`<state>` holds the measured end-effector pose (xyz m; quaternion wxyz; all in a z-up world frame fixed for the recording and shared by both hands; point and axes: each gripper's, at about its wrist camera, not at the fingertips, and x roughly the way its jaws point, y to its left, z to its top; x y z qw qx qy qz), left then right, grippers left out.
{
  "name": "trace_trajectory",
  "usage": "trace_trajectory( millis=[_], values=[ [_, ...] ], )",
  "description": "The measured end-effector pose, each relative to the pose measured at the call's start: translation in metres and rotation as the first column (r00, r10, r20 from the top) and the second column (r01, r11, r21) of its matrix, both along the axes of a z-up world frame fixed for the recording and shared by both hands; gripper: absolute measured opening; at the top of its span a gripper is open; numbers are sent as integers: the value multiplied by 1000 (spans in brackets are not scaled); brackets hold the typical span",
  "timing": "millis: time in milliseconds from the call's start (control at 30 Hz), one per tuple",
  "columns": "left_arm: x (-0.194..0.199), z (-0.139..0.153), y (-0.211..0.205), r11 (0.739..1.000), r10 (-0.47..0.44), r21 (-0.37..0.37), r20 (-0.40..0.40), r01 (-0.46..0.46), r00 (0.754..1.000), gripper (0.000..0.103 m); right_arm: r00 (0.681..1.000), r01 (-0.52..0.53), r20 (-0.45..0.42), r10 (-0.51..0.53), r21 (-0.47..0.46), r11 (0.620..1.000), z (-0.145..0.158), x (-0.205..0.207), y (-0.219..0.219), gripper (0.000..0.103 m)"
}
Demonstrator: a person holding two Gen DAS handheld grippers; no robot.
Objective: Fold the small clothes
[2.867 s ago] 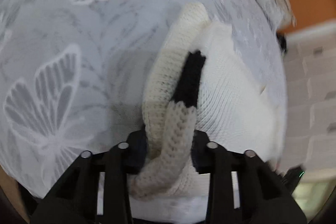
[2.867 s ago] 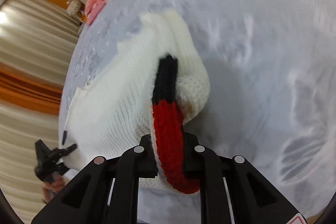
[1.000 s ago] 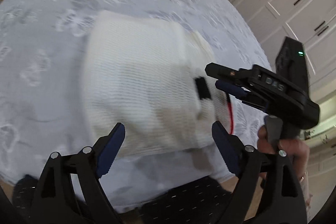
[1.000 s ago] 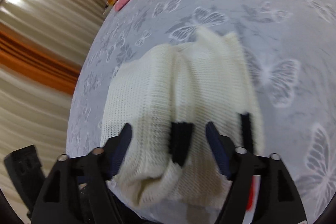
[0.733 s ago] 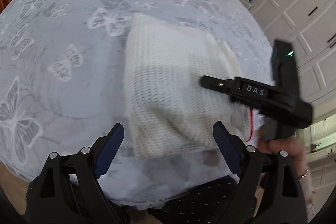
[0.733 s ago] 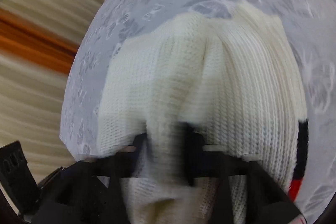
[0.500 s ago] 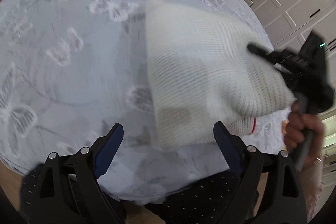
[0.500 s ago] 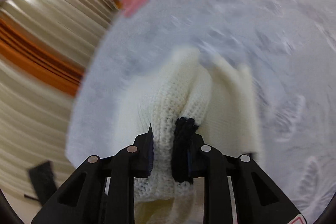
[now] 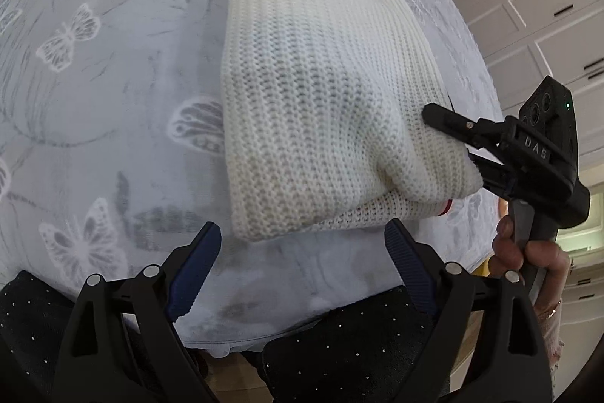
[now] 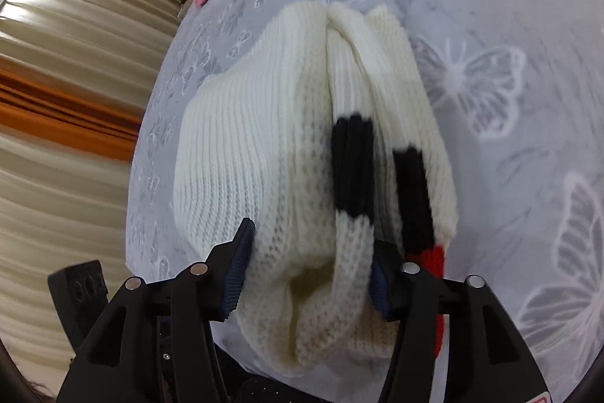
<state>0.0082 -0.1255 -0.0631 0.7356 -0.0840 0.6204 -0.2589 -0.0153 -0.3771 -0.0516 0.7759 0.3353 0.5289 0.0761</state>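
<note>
now we see the white knit sweater (image 9: 317, 108) folded on the bed (image 9: 94, 70), its near end between our right gripper (image 10: 309, 274) fingers, just opening, while our left gripper (image 9: 302, 263) fingers spread empty before it.

Our two black handheld grippers and dark sparkly clothing

We carry a left gripper (image 9: 302, 261) of matte black plastic with ribbed navy pads (image 9: 196, 265) on its fingers and round silver screws (image 9: 150, 270) along its angular, cut-out arms. Our right gripper (image 10: 307, 284) is built the same, with navy pads and silver screws; its body bears white "DAS" lettering (image 9: 536, 148) and a small green light (image 9: 567, 106). Below the left gripper we wear dark fabric dotted with tiny silver specks (image 9: 339, 335). A ring (image 9: 552, 314) and a pale lacy cuff (image 9: 551, 331) sit by our right hand (image 9: 528, 252).
</note>
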Motion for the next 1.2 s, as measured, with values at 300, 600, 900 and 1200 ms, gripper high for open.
trace_trajectory(
  millis=[300,600,900,1200],
  values=[
    [19,-18,12,994,48,97,0,-48,999,31,987,132,68,-148,204,970,9,-50,-31,22],
    [14,-14,10,992,-2,128,7,1,1000,36,989,145,10,-145,-21,989,-9,-66,-21,35],
    [13,21,16,998,-8,58,102,2,995,53,993,91,97,-71,-215,972,35,18,-19,52],
    [24,26,7,994,-38,110,153,21,988,62,998,66,29,-60,-250,966,3,39,-33,22]
  ],
)
